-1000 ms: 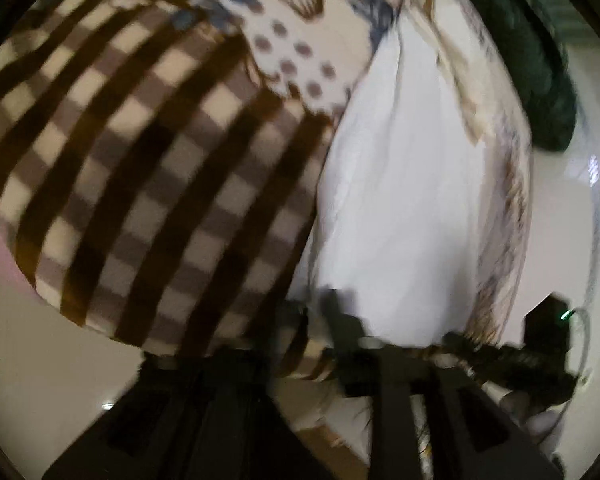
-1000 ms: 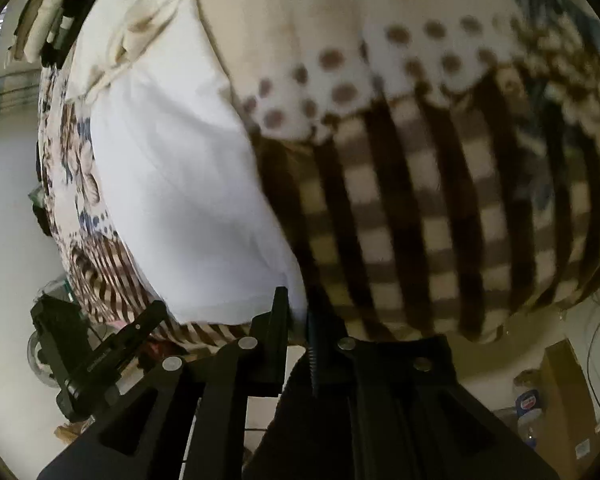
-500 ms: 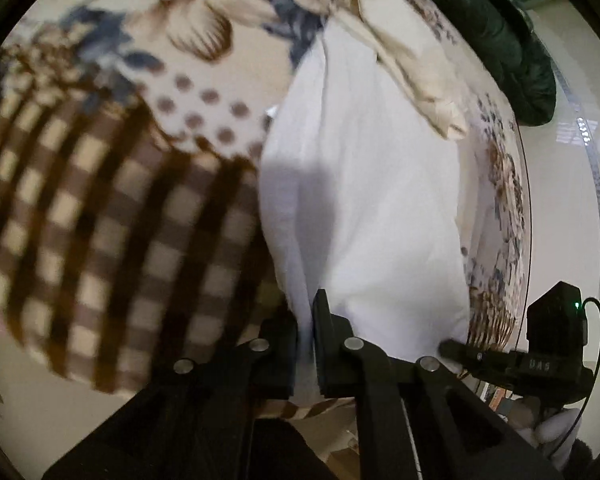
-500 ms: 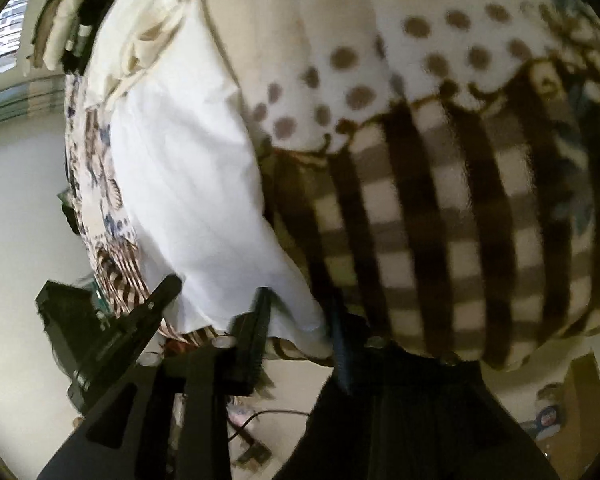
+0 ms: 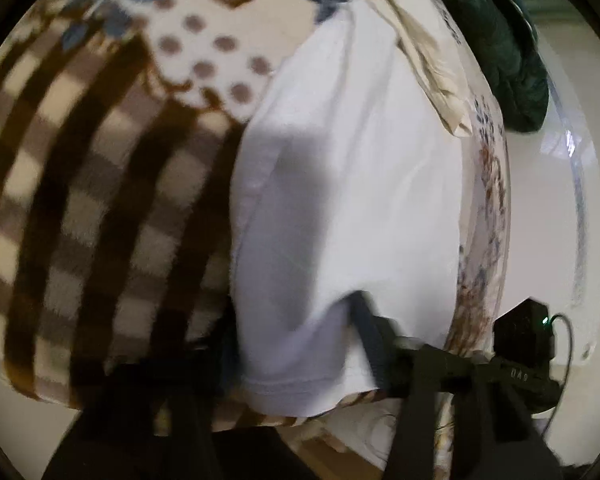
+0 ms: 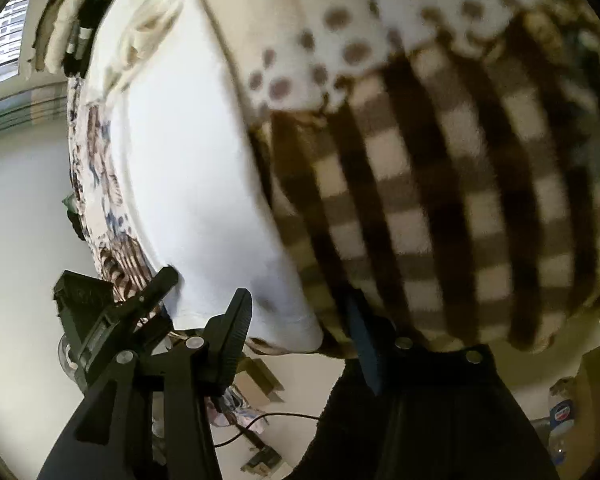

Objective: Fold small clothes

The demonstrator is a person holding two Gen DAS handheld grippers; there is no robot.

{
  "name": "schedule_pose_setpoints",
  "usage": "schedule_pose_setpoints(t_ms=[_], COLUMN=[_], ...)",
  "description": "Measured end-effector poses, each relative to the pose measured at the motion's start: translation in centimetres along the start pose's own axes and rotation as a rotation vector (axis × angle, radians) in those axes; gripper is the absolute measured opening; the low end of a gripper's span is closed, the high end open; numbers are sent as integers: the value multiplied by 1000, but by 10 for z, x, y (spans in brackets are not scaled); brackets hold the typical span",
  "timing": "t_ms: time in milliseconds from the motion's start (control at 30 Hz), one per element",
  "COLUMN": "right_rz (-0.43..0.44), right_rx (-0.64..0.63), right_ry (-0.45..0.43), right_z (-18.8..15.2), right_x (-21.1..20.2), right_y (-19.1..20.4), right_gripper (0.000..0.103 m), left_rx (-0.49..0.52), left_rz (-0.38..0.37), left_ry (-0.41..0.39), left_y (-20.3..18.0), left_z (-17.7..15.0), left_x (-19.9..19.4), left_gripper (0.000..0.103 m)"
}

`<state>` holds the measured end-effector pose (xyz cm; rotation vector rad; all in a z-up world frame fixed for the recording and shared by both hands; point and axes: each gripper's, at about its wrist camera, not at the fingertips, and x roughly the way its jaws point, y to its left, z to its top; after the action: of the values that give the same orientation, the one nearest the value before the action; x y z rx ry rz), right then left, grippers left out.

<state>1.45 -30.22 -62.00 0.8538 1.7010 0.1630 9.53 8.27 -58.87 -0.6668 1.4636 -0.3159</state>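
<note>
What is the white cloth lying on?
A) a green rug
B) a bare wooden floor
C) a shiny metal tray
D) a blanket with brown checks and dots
D: the white cloth lies spread on a blanket with brown checks and a dotted patch, seen beside it in both wrist views.

Smooth matt white cloth garment (image 5: 352, 200) lies on a fuzzy, fleece-like checked blanket (image 5: 100, 208); tongs (image 6: 296, 320) matt black plastic.
</note>
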Motion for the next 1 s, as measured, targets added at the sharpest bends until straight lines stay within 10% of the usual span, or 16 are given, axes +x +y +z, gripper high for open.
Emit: schedule_pose_setpoints(t_ms=[67,567,867,1000], right_rz=[50,181,122,109], right_rx=[18,-139,-148,-143], right_ry=[-18,-240,-418,-433], right_z=[-4,1,147,211], right_x=[3,-111,-138,-125], right_y=[0,107,187,208], right_gripper=[9,6,6,6], left_rx=[37,55,43,-36], left_rz=[-7,-126,-180,-227], left_ry=[-16,-220,-240,-190], left_y=[-7,-94,-123,-110], left_z=[-4,76,245,309], left_x=[-9,-102,-61,-34], left_gripper=[10,9,13,46])
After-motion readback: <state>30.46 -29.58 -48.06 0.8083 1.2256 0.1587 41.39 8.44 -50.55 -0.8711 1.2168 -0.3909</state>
